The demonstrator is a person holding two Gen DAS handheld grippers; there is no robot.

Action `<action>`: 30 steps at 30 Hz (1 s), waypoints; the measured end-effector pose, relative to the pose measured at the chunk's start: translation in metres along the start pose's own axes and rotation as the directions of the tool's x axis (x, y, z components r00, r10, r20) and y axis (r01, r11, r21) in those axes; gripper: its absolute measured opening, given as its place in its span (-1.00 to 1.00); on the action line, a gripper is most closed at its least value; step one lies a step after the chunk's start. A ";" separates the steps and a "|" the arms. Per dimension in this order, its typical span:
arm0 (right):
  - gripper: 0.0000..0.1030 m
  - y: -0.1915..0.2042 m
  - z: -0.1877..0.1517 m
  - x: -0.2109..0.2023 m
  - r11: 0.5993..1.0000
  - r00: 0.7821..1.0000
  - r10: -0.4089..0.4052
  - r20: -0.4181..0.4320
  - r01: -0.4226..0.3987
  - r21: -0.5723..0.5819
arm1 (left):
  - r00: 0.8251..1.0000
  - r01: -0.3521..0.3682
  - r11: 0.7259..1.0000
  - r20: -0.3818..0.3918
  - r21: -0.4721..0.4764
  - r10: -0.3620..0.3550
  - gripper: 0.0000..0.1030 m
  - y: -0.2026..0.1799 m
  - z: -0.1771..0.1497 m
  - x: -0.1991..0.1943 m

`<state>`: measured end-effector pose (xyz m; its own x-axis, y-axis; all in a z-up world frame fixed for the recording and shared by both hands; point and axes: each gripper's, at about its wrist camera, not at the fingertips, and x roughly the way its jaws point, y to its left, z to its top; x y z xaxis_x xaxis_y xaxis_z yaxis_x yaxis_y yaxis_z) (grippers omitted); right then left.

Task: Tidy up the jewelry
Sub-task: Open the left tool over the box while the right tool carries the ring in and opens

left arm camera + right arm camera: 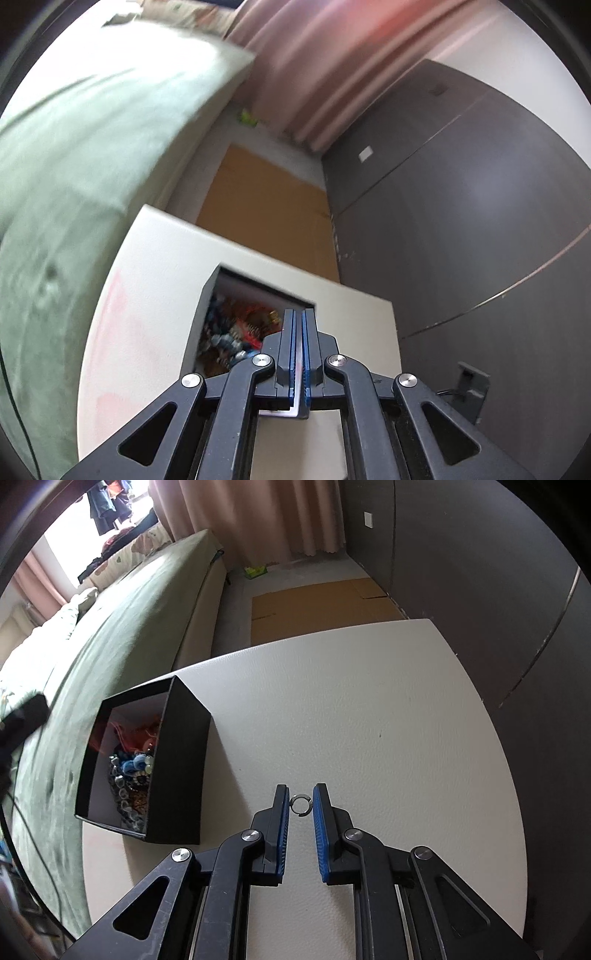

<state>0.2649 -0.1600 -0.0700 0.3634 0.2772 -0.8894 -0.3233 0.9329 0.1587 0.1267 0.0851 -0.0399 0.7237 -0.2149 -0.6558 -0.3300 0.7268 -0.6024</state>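
Observation:
A black box (177, 760) with a white inside stands on the white table (369, 709) at the left and holds several beaded jewelry pieces (129, 771). A small silver ring (301, 805) sits between the fingertips of my right gripper (301, 801), which is shut on it just above the table. In the left wrist view my left gripper (299, 325) is shut, with nothing seen between its pads. It hovers over the box (207, 306), beside the jewelry pile (236, 332).
A bed with a green cover (110, 635) runs along the table's left side. Brown cardboard (317, 605) lies on the floor beyond the table. Dark cabinet doors (480, 572) stand at the right, pink curtains (258, 517) at the back.

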 end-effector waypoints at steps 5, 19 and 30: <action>-0.71 0.003 0.002 -0.007 0.999 0.998 0.041 0.037 -0.041 0.005 | 1.000 -0.012 1.000 0.008 -0.013 0.012 -0.96 0.009 -0.001 -0.009; -0.71 0.039 0.022 -0.030 0.947 0.937 0.312 0.158 -0.320 0.026 | 0.997 -0.038 0.999 0.063 -0.012 0.039 0.19 0.029 0.008 -0.037; 0.12 0.076 0.033 -0.020 0.903 0.888 0.426 0.172 -0.429 -0.023 | 0.992 -0.054 0.993 0.109 -0.104 0.066 0.34 0.065 0.020 -0.060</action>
<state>0.2620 -0.0867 -0.0260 0.3355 0.6834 -0.6484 -0.4676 0.7183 0.5152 0.0740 0.1579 -0.0308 0.7621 -0.0946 -0.6405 -0.4298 0.6658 -0.6099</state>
